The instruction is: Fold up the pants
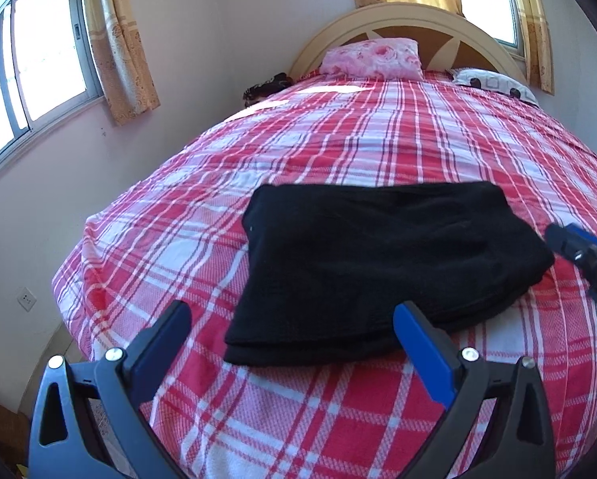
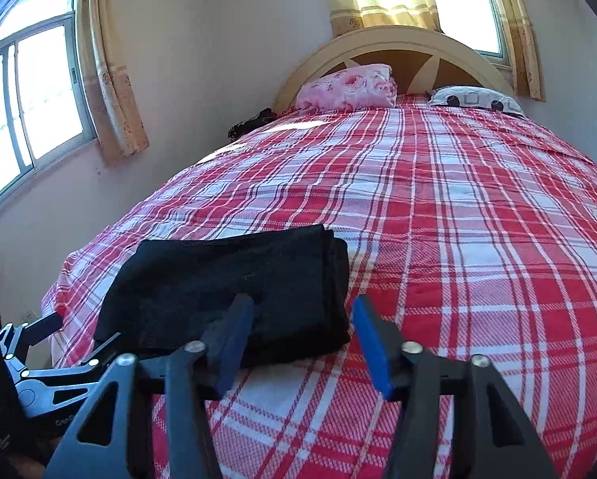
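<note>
Black pants (image 1: 378,263) lie folded into a flat stack of layers on the red plaid bed; they also show in the right wrist view (image 2: 234,287). My left gripper (image 1: 294,315) is open and empty, just before the stack's near edge. My right gripper (image 2: 302,311) is open and empty, at the stack's near right corner, its left finger over the cloth. The right gripper also shows in the left wrist view (image 1: 578,255), at the pants' right edge. The left gripper shows at the lower left of the right wrist view (image 2: 75,331).
The bed (image 1: 418,139) has a red and white plaid cover. A pink floral pillow (image 1: 374,58) and a white patterned pillow (image 1: 494,84) lie by the headboard (image 1: 402,20). A dark bundle (image 1: 266,86) sits by the wall. Windows (image 1: 31,72) with curtains stand on the left and behind.
</note>
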Demonstrator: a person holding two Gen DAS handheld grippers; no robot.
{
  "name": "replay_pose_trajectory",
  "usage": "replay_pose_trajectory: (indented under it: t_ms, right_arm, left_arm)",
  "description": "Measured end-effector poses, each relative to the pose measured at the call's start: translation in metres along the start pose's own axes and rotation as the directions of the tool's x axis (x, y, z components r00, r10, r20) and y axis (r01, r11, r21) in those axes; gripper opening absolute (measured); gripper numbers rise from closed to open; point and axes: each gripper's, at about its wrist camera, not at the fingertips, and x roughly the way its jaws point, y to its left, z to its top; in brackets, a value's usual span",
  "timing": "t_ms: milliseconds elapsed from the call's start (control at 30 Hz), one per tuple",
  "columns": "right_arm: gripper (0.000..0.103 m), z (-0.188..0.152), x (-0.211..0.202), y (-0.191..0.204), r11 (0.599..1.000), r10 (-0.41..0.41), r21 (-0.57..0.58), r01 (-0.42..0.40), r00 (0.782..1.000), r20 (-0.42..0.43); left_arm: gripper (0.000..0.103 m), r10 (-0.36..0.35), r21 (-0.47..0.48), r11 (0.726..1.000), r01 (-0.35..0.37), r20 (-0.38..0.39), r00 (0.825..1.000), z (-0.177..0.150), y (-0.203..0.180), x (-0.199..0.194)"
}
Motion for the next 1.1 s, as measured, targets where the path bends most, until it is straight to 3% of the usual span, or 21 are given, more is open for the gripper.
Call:
replay_pose_trajectory:
  t_ms: [100, 200, 333, 400, 467, 667, 733, 867, 933, 1000, 1067, 1100]
  right_arm:
    - [0.024, 0.003, 0.031, 0.012, 0.997, 0.025, -0.068, -0.029, 0.998, -0.065]
    - [0.023, -0.009, 0.053, 0.008, 0.998, -0.025, -0.061, 0.016, 0.988, -0.154]
    - [0.021, -0.014, 0.050, -0.002, 0.999, -0.010, -0.033, 0.005, 0.988, -0.151]
    - [0.021, -0.013, 0.050, -0.006, 1.000, 0.004, -0.014, -0.006, 0.987, -0.164]
    - [0.021, -0.013, 0.050, -0.012, 1.000, 0.018, 0.012, -0.017, 0.985, -0.169]
    - [0.023, -0.007, 0.038, -0.025, 0.988, 0.099, 0.130, -0.080, 0.984, -0.147]
    - [0.023, -0.002, 0.033, -0.029, 0.985, 0.086, 0.159, -0.066, 0.988, -0.126]
    - [0.023, 0.012, 0.018, -0.020, 0.979, 0.151, 0.141, -0.145, 0.988, -0.035]
    - [0.023, 0.020, 0.019, -0.003, 0.987, 0.149, 0.060, -0.147, 0.988, -0.030]
    - [0.023, 0.028, 0.027, 0.006, 0.994, 0.110, 0.010, -0.110, 0.993, -0.034]
    - [0.023, 0.035, 0.043, 0.002, 0.993, 0.110, 0.041, -0.107, 0.992, -0.064]
    - [0.023, 0.037, 0.056, -0.004, 0.990, 0.127, 0.076, -0.120, 0.987, -0.098]
  left_arm:
    - [0.103, -0.007, 0.006, 1.000, 0.007, 0.021, 1.000, 0.014, -0.007, 0.006]
    - [0.103, -0.016, 0.013, 1.000, 0.016, 0.017, 1.000, 0.027, -0.016, 0.017]
    - [0.103, -0.002, 0.042, 0.999, 0.004, -0.047, 0.999, 0.028, -0.029, 0.044]
    - [0.103, 0.012, 0.011, 1.000, -0.010, -0.116, 0.993, 0.020, -0.020, 0.059]
    - [0.103, -0.023, -0.053, 0.998, 0.015, -0.158, 0.987, 0.012, -0.001, 0.068]
    - [0.103, -0.179, -0.272, 0.955, 0.120, -0.204, 0.963, -0.008, 0.064, 0.066]
    - [0.103, -0.184, -0.305, 0.944, 0.125, -0.173, 0.967, -0.006, 0.072, 0.057]
    - [0.103, -0.151, -0.279, 0.953, 0.115, -0.112, 0.982, 0.006, 0.067, 0.052]
    - [0.103, -0.154, -0.277, 0.954, 0.114, -0.129, 0.980, 0.010, 0.063, 0.064]
    - [0.103, -0.190, -0.309, 0.943, 0.125, -0.192, 0.963, 0.004, 0.057, 0.079]
    - [0.103, -0.217, -0.366, 0.923, 0.119, -0.239, 0.947, -0.008, 0.054, 0.086]
    - [0.103, -0.178, -0.359, 0.929, 0.094, -0.207, 0.962, -0.011, 0.051, 0.078]
